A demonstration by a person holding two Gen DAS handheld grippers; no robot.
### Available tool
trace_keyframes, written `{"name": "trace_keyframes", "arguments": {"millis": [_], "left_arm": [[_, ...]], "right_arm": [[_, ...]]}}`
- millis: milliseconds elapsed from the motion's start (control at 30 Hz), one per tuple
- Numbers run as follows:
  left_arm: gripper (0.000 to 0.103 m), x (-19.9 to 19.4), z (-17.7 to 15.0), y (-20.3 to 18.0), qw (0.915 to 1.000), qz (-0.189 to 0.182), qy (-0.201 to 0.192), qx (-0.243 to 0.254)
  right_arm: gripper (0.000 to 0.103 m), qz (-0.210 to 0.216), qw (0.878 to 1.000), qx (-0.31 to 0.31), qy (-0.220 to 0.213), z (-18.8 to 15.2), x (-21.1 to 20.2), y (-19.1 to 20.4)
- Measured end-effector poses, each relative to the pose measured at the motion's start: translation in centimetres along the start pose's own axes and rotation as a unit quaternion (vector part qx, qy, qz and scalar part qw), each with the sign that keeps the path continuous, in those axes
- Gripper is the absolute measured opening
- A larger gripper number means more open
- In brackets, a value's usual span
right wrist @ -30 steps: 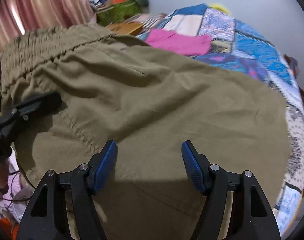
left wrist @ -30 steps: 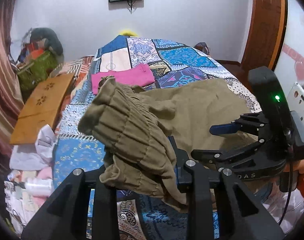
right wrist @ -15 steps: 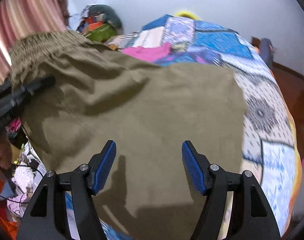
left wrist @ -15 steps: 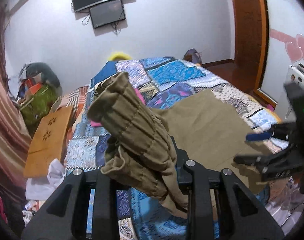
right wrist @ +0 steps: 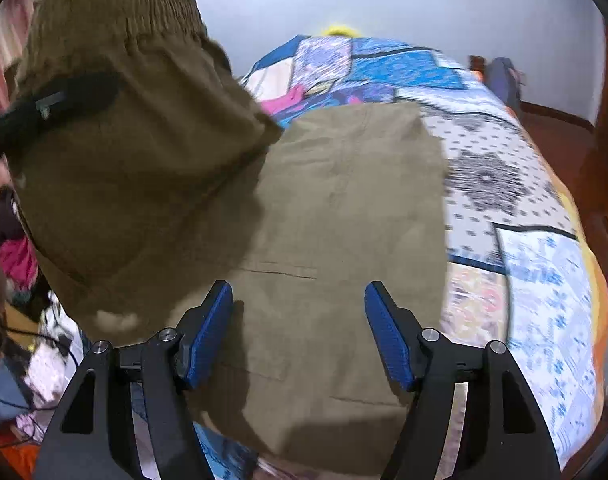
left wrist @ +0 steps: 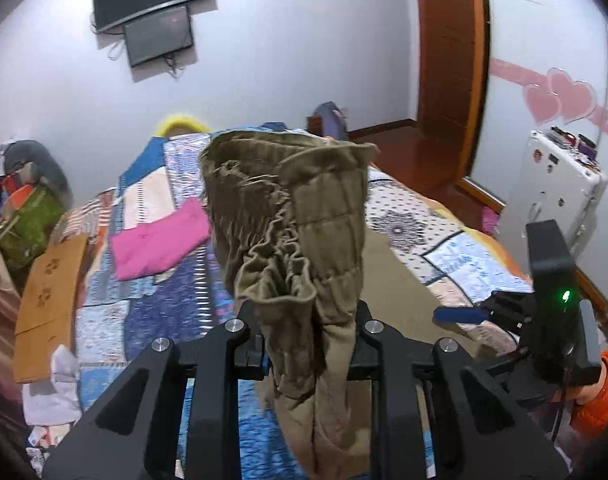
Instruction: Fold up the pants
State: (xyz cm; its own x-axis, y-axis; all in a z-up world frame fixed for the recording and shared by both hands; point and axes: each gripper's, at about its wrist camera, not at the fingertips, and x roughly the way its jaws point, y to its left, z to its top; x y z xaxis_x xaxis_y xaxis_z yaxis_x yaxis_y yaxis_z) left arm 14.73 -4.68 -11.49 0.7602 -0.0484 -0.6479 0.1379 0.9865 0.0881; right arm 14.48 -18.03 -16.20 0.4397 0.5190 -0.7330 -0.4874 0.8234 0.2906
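While the olive-brown pants (right wrist: 344, 208) lay mostly flat on the patchwork bedspread (right wrist: 536, 264), their gathered elastic waistband (left wrist: 287, 216) was raised off the bed, bunched and pinched between the closed fingers of the left gripper (left wrist: 308, 344), so that this end stood up like a loose column of cloth. From that lifted end the fabric sloped down and away toward the right side of the bed, where the rest of the garment spread out smooth. The long axis of the pants appeared to run from the left gripper's raised end across to the flat part, roughly sideways to the person. The right gripper (right wrist: 299, 332) hovered just above the flat part with its blue-padded fingers (right wrist: 207, 336) spread wide apart and nothing between them; no cloth was caught in it. The left hand therefore already had the cloth, and the right was the nearer one to the flat, unheld part. To my eye, a fold would depend on carrying the lifted waistband over and along that axis onto the flat cloth, with the right gripper free to pin or take an edge directly beneath it. Farther out on the bed lay a pink garment (left wrist: 159, 240), well apart from the pants, and a dark screen (left wrist: 155, 36) hung on the far wall.
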Motion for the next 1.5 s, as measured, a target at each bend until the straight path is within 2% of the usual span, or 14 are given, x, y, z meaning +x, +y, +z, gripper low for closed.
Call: {"name": "trace_keyframes", "arguments": {"millis": [100,233,333,633,767,867,933,1067,1200,1233,1333,1500], "left_arm": [[0.023,0.5,0.2,-1.3,0.9999,-0.013,0.003,0.009],[0.023,1.4,0.3,-2.9,0.9992,-0.033,0.010,0.017],[0.023,2.3,0.3,-3.9,0.9983,-0.046,0.024,0.027],[0.023,6.3,-1.4,-7.9,0.9919,-0.069,0.087,0.062],[0.024,7.5,-2.6,-8.8,0.9897,-0.069,0.106,0.068],[0.038,7.7,-3.4,-9.6,0.9890,-0.061,0.109,0.080],[0.060,7.8,-3.6,-9.5,0.9884,-0.064,0.114,0.077],[0.062,7.3,-3.7,-9.1,0.9885,-0.077,0.115,0.062],[0.066,5.7,-3.4,-8.8,0.9859,-0.111,0.115,0.051],[0.070,5.0,-3.3,-8.6,0.9870,-0.110,0.105,0.051],[0.074,3.0,-3.1,-7.5,0.9914,-0.097,0.076,0.043],[0.078,2.8,-3.2,-5.5,0.9944,-0.068,0.073,0.033]], "right_arm": [[0.066,-0.026,1.000,0.016,-0.008,-0.5,-1.4,-2.1],[0.066,-0.065,0.997,0.028,0.008,-1.6,-1.6,-4.1],[0.066,-0.062,0.997,0.041,0.028,-2.5,-0.6,-5.0],[0.066,-0.029,0.996,0.078,0.017,-3.2,-0.2,-6.2],[0.066,-0.029,0.997,0.077,0.016,-3.2,-0.4,-6.2],[0.066,-0.036,0.997,0.072,0.014,-3.2,-0.9,-6.2],[0.066,-0.049,0.996,0.069,0.012,-3.1,-1.4,-6.6],[0.066,-0.065,0.995,0.075,-0.003,-3.1,-3.2,-7.4],[0.066,-0.083,0.994,0.072,-0.024,-2.6,-5.3,-7.8],[0.066,-0.087,0.993,0.067,-0.032,-2.3,-6.0,-7.7],[0.066,-0.091,0.993,0.059,-0.050,-1.5,-6.9,-7.5],[0.066,-0.085,0.992,0.043,-0.077,0.0,-7.8,-6.3]]}}
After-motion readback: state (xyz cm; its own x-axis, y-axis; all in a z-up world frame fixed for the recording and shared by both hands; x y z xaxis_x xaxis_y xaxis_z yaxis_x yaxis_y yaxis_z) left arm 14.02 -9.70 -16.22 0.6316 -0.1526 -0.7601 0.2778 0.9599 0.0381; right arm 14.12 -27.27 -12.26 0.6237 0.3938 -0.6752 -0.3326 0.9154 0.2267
